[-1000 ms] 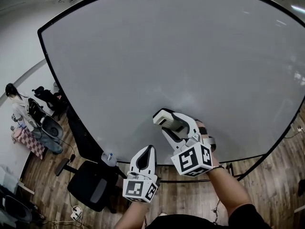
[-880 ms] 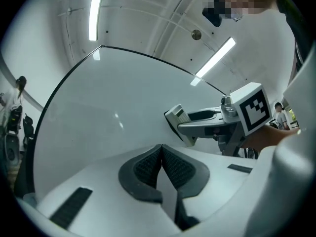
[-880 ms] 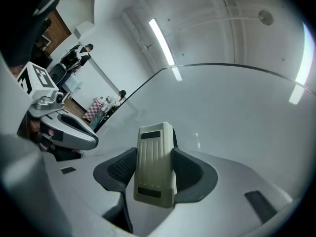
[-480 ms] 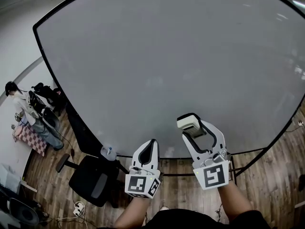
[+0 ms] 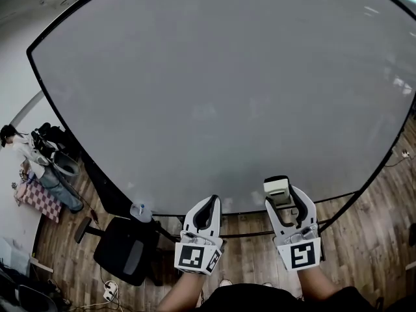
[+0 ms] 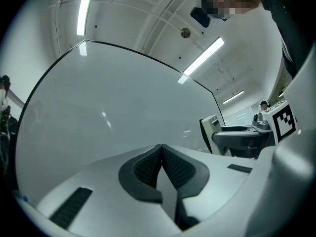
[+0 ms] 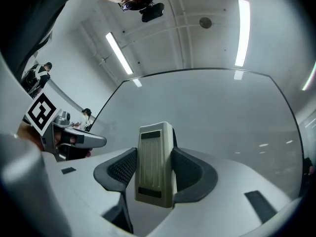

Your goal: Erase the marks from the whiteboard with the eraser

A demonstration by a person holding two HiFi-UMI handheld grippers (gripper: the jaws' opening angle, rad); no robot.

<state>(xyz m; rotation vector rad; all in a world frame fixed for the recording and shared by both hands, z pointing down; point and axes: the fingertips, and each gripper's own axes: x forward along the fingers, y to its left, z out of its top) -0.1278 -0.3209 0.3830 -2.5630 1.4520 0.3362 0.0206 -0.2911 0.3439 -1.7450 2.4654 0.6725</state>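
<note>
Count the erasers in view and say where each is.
1. The eraser is clamped in the right gripper, low before the whiteboard. Others may be out of sight.

whiteboard (image 5: 214,90): plain pale grey face, thin black frame
eraser (image 5: 277,188): cream, ribbed back with two dark strips
left gripper (image 5: 210,203): white shell, black textured pads
right gripper (image 5: 286,194): white shell, black textured pads
cubes (image 5: 195,257): white faces with black square markers
floor (image 5: 370,239): brown wood planks, below the whiteboard
chair (image 5: 123,252): black, below the whiteboard's lower left edge
cloth (image 5: 38,199): pink-and-white check, left of the whiteboard
</note>
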